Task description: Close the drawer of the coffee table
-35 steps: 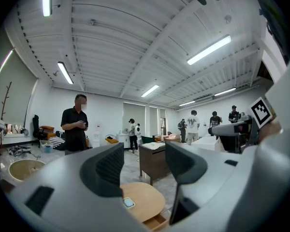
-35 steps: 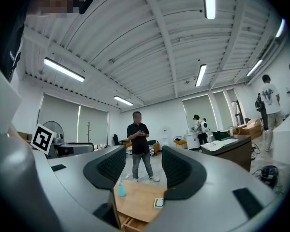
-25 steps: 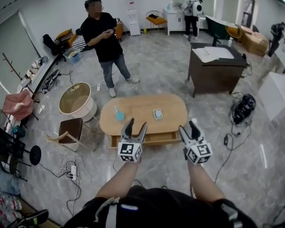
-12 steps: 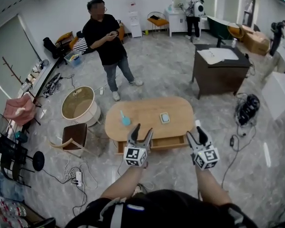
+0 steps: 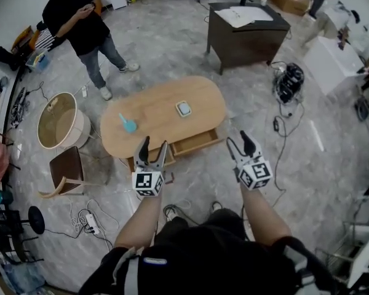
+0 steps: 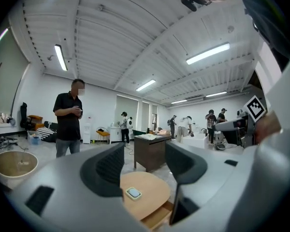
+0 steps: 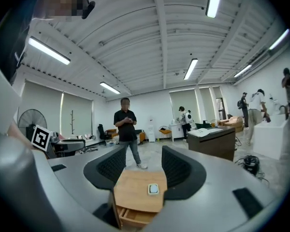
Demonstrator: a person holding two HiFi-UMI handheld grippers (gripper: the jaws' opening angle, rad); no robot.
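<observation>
On the floor ahead, the coffee table [image 5: 166, 106]: a long oval wooden top, its long axis running left to right across my head view and tilted up a little at the right.
Drawer [image 5: 195, 141]: hangs open from the table's near long edge, towards me. Its front runs parallel to that edge.
Left gripper [image 5: 154, 145]: jaws spread with nothing between them. Its own view looks through the gap at the table top and the open drawer beyond. From above it overlaps the left end of the drawer front; I cannot tell whether it touches.
Right gripper [image 5: 238, 141]: jaws also spread and empty, held just off the right end of the drawer front and apart from it.
What the push turns on: the drawer lies straight ahead of both grippers and has to travel away from me, across the table's short axis. I judge the left gripper the nearer. One gripper at each end of the front should keep the drawer from skewing.
Small box [image 5: 184, 109]: on the top, right of centre.
Blue item [image 5: 128, 125]: on the top near the left end; I cannot tell what it is.
</observation>
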